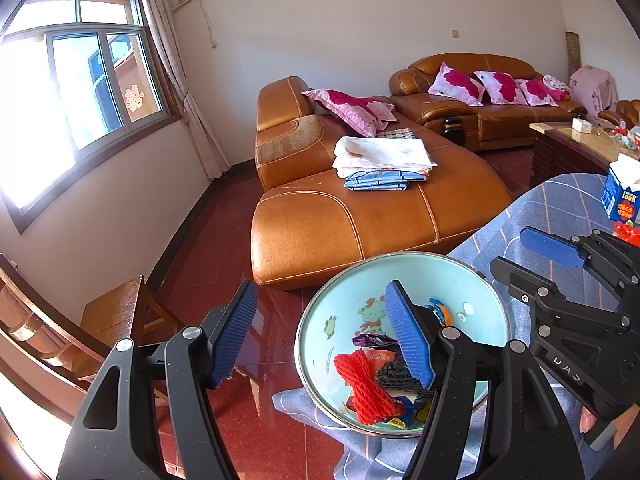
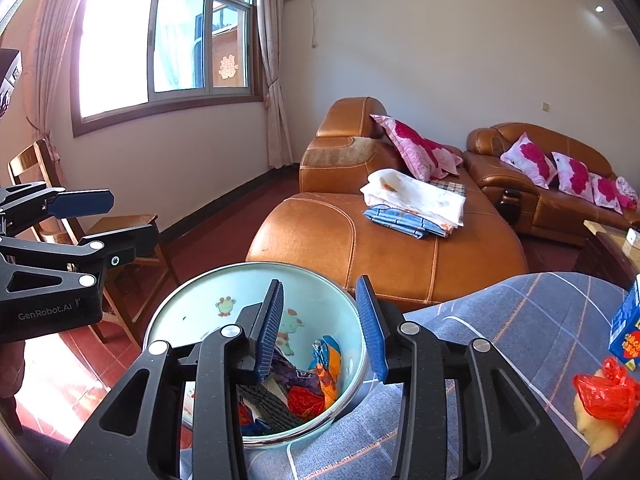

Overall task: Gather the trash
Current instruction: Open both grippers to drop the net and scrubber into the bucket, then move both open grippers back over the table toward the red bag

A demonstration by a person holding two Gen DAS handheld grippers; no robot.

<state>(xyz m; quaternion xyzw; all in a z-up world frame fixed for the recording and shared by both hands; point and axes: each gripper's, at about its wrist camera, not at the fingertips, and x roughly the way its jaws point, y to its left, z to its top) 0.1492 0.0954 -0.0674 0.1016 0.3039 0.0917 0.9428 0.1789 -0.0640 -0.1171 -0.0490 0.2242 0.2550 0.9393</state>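
Note:
A light-blue bowl [image 1: 348,308] [image 2: 192,312] with cartoon prints sits at the edge of a table under a blue plaid cloth [image 2: 500,340]. Inside lie a red mesh net [image 1: 364,384], a black net [image 2: 268,400], and purple and orange wrappers [image 2: 326,364]. My left gripper [image 1: 324,336] is open and empty, with one finger over the bowl and the other past its rim above the floor. My right gripper [image 2: 320,328] hangs over the bowl, open with nothing between its pads. Each gripper also shows in the other's view: right gripper [image 1: 532,262], left gripper [image 2: 108,224].
A red plastic bag [image 2: 604,392] on something yellow and a blue carton [image 2: 628,328] lie on the cloth to the right. An orange leather sofa [image 1: 360,224] with folded laundry stands beyond. A wooden chair [image 2: 120,228] is at the left, and the floor is red tile.

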